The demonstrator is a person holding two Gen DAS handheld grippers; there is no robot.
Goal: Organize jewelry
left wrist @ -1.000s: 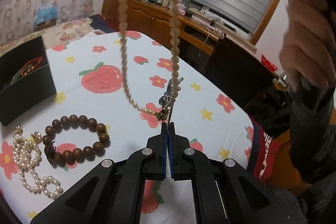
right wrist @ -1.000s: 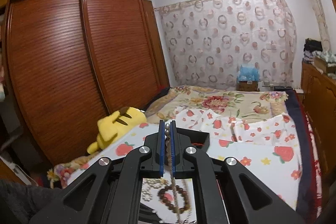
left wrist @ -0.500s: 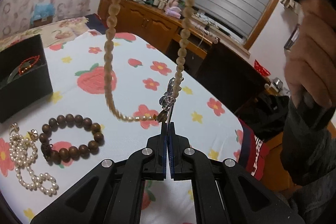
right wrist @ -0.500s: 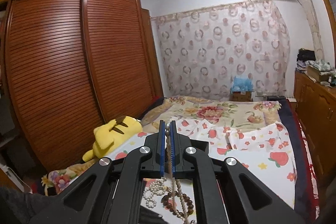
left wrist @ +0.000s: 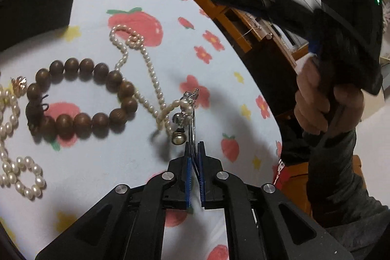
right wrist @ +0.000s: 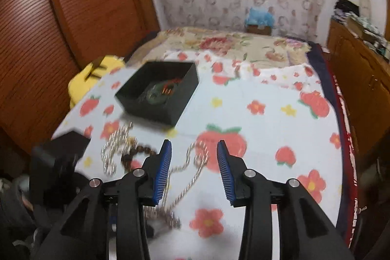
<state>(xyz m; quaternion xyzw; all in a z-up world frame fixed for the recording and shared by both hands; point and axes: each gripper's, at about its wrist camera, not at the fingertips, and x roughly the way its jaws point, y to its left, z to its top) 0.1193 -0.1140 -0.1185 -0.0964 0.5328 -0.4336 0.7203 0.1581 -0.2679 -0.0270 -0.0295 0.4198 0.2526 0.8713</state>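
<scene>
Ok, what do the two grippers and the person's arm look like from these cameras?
Both the left gripper and the right gripper are matte black, with angular linkage arms, silver pivot screws and ribbed blue pads on the fingers. In the left wrist view, the right hand grips a black handle; the sleeve is dark grey.

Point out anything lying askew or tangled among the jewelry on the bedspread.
The thin pearl necklace lies in crooked loops, one strand draped over the brown bead bracelet. Its clasp end is pinched in the left tongs, held off the cloth.
</scene>
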